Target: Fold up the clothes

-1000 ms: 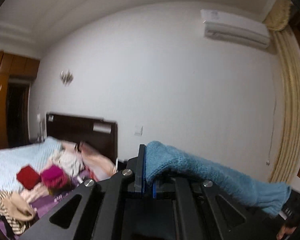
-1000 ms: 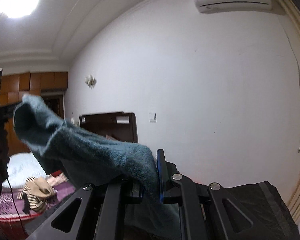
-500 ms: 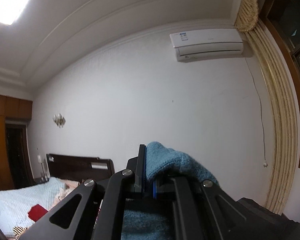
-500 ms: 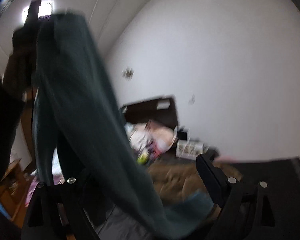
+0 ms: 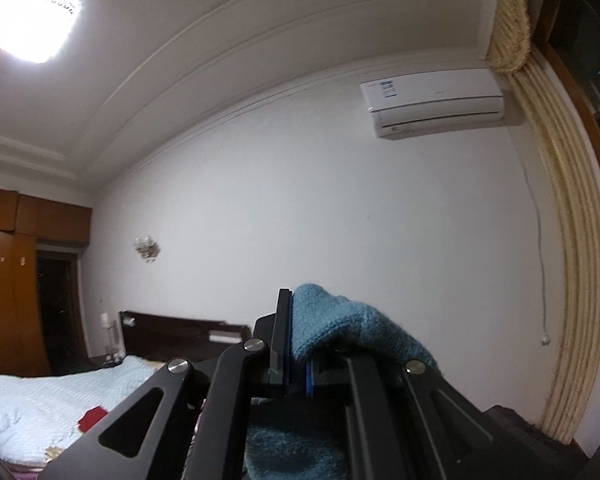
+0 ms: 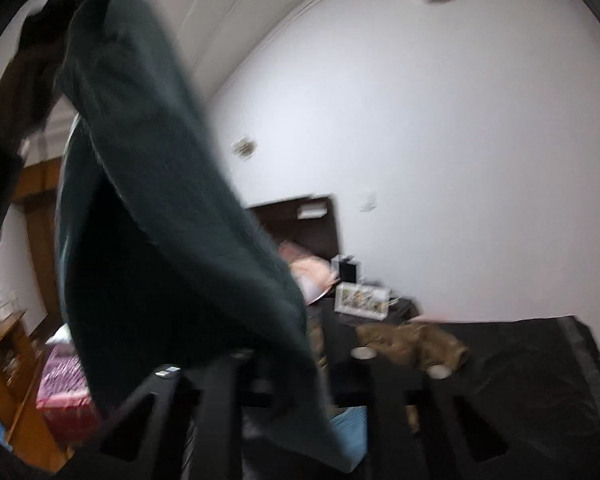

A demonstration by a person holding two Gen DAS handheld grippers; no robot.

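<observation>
My left gripper [image 5: 296, 356] is shut on a blue knitted garment [image 5: 340, 328], raised high and pointing at the wall and ceiling. In the right wrist view the same garment [image 6: 160, 220] hangs as a dark blurred sheet across the left half, from the top left down over my right gripper [image 6: 284, 380]. The cloth covers the right gripper's jaws, so I cannot tell how they stand. A brown garment [image 6: 412, 344] lies on the dark surface [image 6: 540, 360] ahead of it.
A bed [image 5: 40, 400] with a pale blue cover, a red item [image 5: 92, 422] and a dark headboard [image 5: 172, 328] is low left. An air conditioner [image 5: 432, 102] and a cream curtain [image 5: 572, 280] are on the right. A wooden wardrobe [image 5: 8, 280] stands at the left.
My left gripper has tilted further up with the garment. The right gripper has swung down toward the bed and the dark surface. The garment now hangs steeply between the two grippers.
</observation>
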